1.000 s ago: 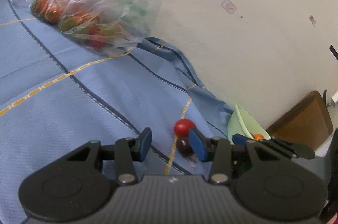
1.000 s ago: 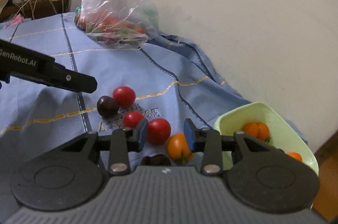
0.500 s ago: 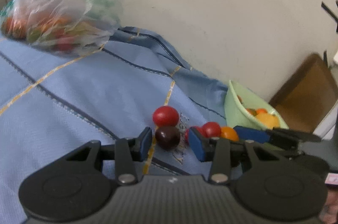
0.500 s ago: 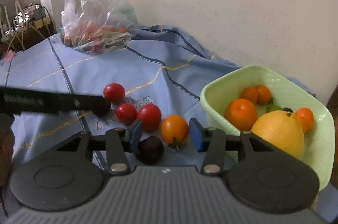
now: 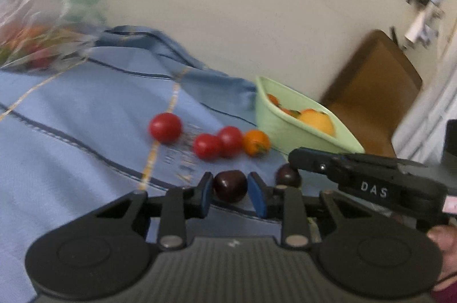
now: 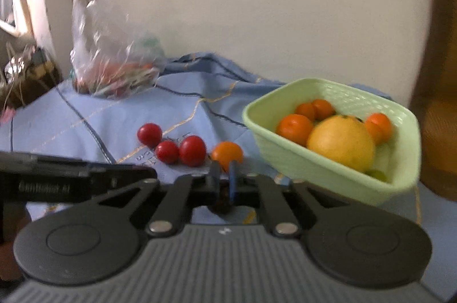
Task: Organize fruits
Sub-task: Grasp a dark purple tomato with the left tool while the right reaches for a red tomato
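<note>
Pale green plastic makes the best landmark on my feeds: the basket (image 6: 337,174) sits on the blue cloth (image 5: 71,114) close to the wall, holding a big yellow fruit (image 6: 341,141) and several small oranges (image 6: 295,128).

My left gripper (image 5: 230,190) has its blue pads on either side of a dark plum (image 5: 230,186), well to the left of the basket and nearer to me. The jaws are narrowed to about the fruit's width. Motion blur keeps me from telling whether the pads actually press it or just flank it.

My right gripper (image 6: 223,180) has its jaws drawn nearly together, with a dark round fruit (image 6: 222,196) low between the fingers, just left of the basket's near corner. In the left wrist view that second dark fruit (image 5: 288,176) sits under the right gripper's tip, close to the basket's near wall.

Left of the basket, an orange tomato (image 6: 227,153) lies nearest it, then two red tomatoes (image 6: 192,150) touching each other, then a third red one (image 6: 149,134) a little apart. Far left of the basket, against the wall, a clear plastic bag (image 6: 114,60) of produce rests on the cloth.
</note>
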Motion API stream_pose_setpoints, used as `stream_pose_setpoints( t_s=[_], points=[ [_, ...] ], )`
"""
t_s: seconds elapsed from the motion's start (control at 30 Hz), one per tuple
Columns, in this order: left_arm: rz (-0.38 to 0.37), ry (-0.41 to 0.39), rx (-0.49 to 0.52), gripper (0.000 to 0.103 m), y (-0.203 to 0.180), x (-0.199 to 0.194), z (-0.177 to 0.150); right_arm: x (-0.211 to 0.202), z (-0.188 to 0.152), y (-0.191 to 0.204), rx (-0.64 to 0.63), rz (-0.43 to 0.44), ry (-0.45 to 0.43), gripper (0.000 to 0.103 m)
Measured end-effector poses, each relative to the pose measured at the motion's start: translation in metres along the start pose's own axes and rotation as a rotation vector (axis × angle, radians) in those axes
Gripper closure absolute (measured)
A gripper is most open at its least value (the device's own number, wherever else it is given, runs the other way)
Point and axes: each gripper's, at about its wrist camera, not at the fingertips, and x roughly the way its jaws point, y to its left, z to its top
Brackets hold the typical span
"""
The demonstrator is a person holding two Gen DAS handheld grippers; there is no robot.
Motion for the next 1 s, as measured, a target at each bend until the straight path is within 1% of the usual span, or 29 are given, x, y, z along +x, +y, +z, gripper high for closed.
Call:
stream_pose_setpoints(
  t_s=[0.07,0.13,0.2,0.23,0.3,0.37,0.4,0.47,0.57,0.6,0.7,0.77,0.83,0.9,1.0],
  points=[
    [0.005,-0.002,0.007,0.076,-0.002,0.0,-0.001,-0.003,-0.003,-0.006,0.03,0.012,-0.005,0.095],
    [0.003,0.0,-0.019,0.076,0.001,0.0,0.0,-0.007,-0.004,-0.009,0.058,0.023,-0.008,0.091],
    [-0.001,0.007,-0.048,0.076,0.005,0.001,0.001,-0.01,-0.006,-0.011,0.081,0.043,-0.015,0.09],
    [-0.006,0.01,-0.059,0.076,0.007,0.002,0.001,-0.01,-0.007,-0.01,0.081,0.048,-0.013,0.088],
    [-0.008,0.01,-0.063,0.076,0.006,0.002,0.001,-0.012,-0.01,-0.007,0.064,0.049,-0.009,0.081],
    [-0.007,0.009,-0.054,0.076,0.005,0.001,0.001,-0.013,-0.013,-0.001,0.029,0.038,-0.018,0.07],
    [-0.007,0.008,-0.049,0.076,0.004,0.001,0.001,-0.013,-0.013,0.001,0.01,0.031,-0.021,0.067],
    [-0.005,0.007,-0.042,0.076,0.003,0.001,0.001,-0.011,-0.014,0.004,-0.025,0.0,-0.024,0.056],
    [-0.006,0.01,-0.038,0.076,0.003,0.001,0.0,-0.002,-0.018,0.005,-0.072,-0.074,-0.016,0.054],
    [-0.005,0.011,-0.036,0.076,0.003,0.002,0.001,0.001,-0.017,0.002,-0.065,-0.09,-0.002,0.054],
    [-0.001,0.006,-0.029,0.076,0.002,0.001,0.001,0.001,-0.016,-0.006,-0.028,-0.078,0.001,0.054],
    [0.005,-0.004,-0.034,0.076,0.003,0.0,0.002,-0.001,-0.015,-0.003,-0.033,-0.072,-0.016,0.054],
    [0.017,-0.011,-0.053,0.076,0.007,-0.001,0.003,-0.004,-0.011,0.008,-0.076,-0.066,-0.052,0.054],
    [0.028,-0.015,-0.085,0.076,0.012,-0.001,0.005,0.0,-0.005,0.019,-0.133,-0.05,-0.07,0.055],
    [0.055,-0.023,-0.123,0.076,0.02,-0.004,0.007,0.014,0.006,0.036,-0.222,-0.01,-0.054,0.056]
  ],
)
